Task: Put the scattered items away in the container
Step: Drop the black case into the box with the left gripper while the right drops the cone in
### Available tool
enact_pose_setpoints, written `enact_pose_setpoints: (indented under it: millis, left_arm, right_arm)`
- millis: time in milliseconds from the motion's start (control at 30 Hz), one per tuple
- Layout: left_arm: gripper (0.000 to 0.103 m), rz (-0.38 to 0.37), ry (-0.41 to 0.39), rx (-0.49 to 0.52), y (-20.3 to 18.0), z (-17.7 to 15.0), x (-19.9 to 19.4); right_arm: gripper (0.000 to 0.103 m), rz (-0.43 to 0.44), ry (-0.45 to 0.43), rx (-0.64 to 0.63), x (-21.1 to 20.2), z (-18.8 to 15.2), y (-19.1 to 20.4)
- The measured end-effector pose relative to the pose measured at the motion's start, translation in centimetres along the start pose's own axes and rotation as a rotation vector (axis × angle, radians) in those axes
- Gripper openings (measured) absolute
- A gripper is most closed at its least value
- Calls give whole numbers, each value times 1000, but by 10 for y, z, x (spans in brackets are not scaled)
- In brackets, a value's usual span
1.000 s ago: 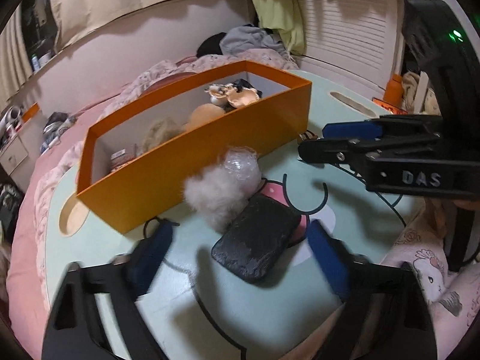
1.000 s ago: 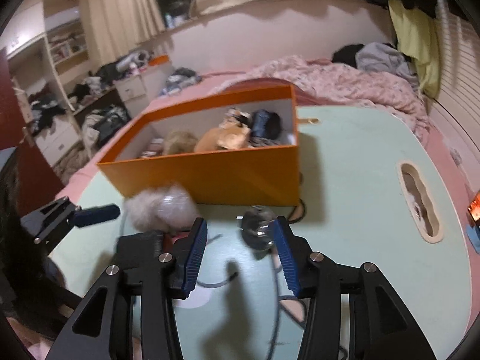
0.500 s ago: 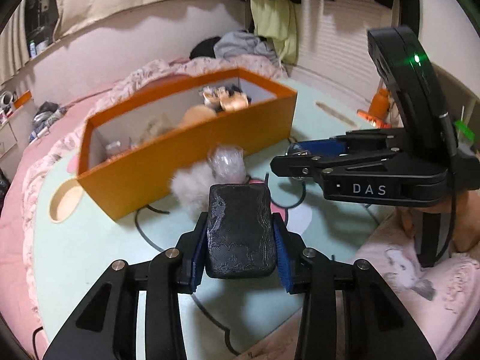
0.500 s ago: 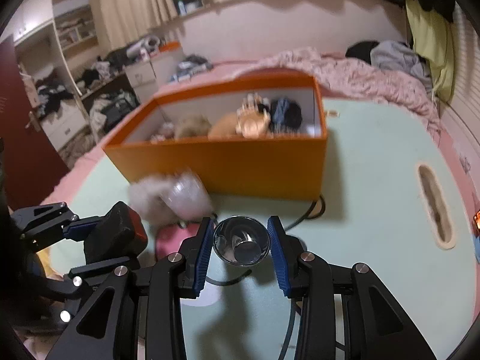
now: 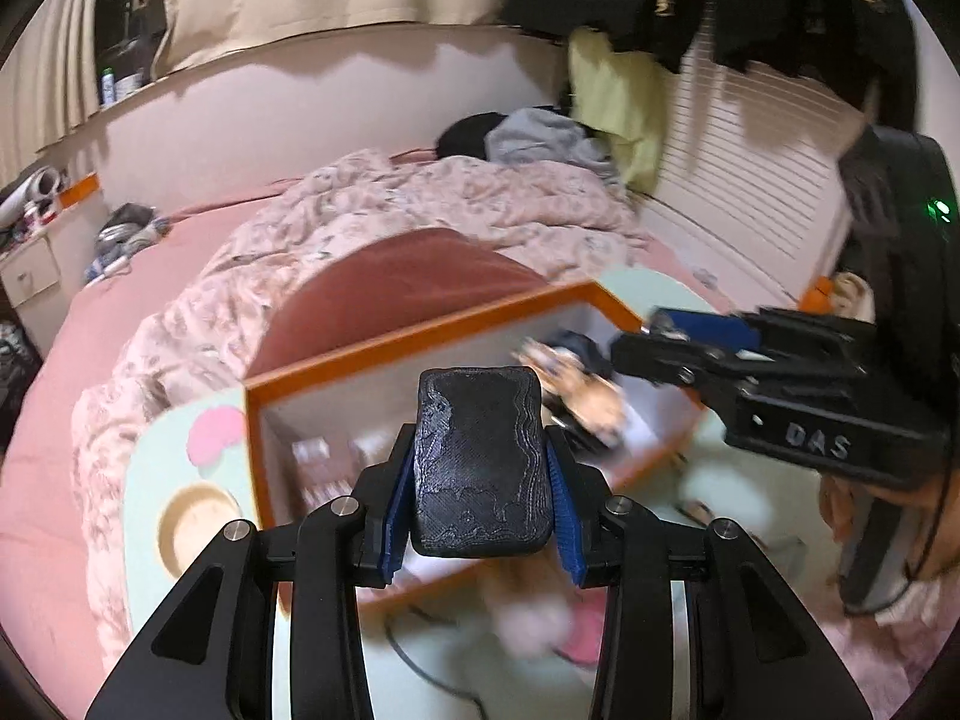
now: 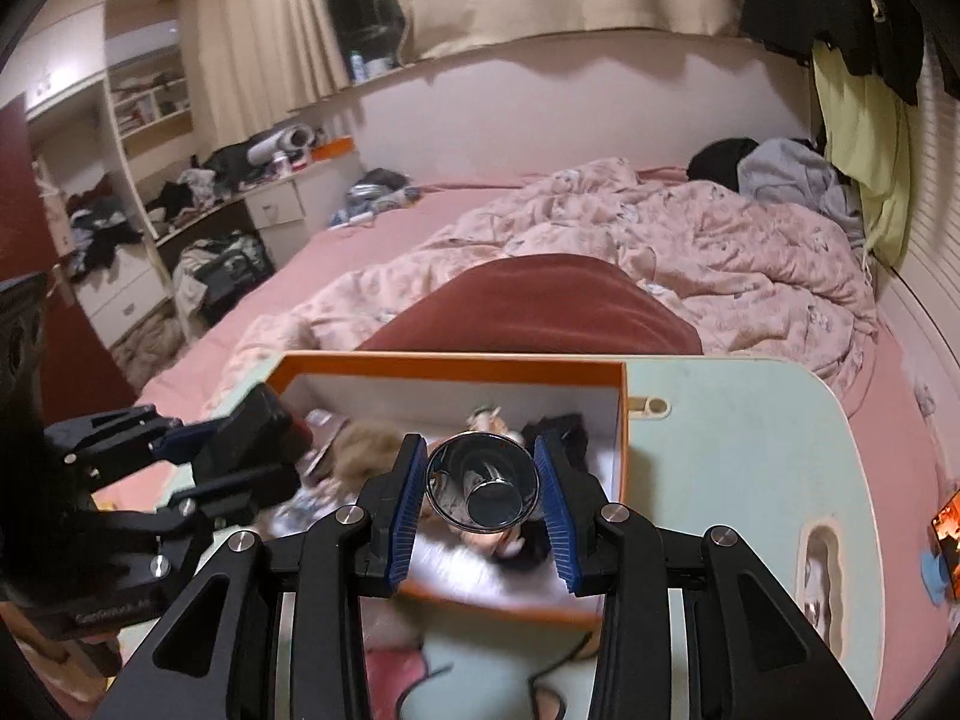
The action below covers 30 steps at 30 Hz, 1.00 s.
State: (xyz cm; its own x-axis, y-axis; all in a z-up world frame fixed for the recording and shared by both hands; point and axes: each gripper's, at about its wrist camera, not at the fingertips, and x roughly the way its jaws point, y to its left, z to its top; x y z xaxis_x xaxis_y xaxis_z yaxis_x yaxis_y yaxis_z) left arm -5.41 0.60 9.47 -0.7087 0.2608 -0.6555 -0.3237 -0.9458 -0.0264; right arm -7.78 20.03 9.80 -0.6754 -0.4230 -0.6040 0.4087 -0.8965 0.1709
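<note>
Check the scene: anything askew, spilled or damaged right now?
Nothing stands out. Left tongs grip the black case squarely; right tongs hold the shiny cup, both over the orange box. One fluffy item remains on the table.

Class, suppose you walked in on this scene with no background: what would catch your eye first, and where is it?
First, the black textured case clamped in the left gripper, held over the orange box. Next, the shiny metal cup gripped in the right gripper, above the same box, which sits on a pale green table. Behind them, a rumpled pink blanket covers the bed.
</note>
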Motion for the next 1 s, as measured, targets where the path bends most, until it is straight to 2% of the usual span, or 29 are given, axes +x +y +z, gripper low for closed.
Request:
enact_pose_setpoints:
  millis: [67, 200, 233, 300, 333, 367, 633, 800, 867, 1000]
  left_arm:
    - [41, 14, 0, -17, 5, 3, 13]
    - [41, 21, 42, -121, 20, 2, 36]
    - [43, 22, 44, -146, 23, 1, 38]
    - [70, 16, 29, -176, 28, -2, 36]
    - [74, 19, 8, -185, 29, -4, 31]
    - [76, 25, -20, -190, 30, -6, 25]
    - [76, 47, -56, -137, 26, -14, -12]
    - [77, 65, -31, -85, 9, -37, -41]
    - [83, 85, -36, -65, -1, -55, -48]
    - [83, 139, 16, -12, -19, -90, -41]
  right_arm:
    - [36, -8, 16, 2, 11, 3, -2]
    - [37, -19, 48, 22, 29, 3, -6]
    - [40, -16, 49, 33, 31, 3, -8]
    - [57, -31, 43, 43, 32, 2, -11]
    - [68, -39, 36, 44, 30, 1, -12]
    - [70, -37, 31, 45, 28, 0, -12]
    - [70, -19, 13, 33, -3, -9, -5]
    - [70, 1, 44, -4, -29, -37, 6]
    - [70, -21, 47, -24, -37, -52, 10]
    - [70, -122, 82, -91, -40, -91, 16]
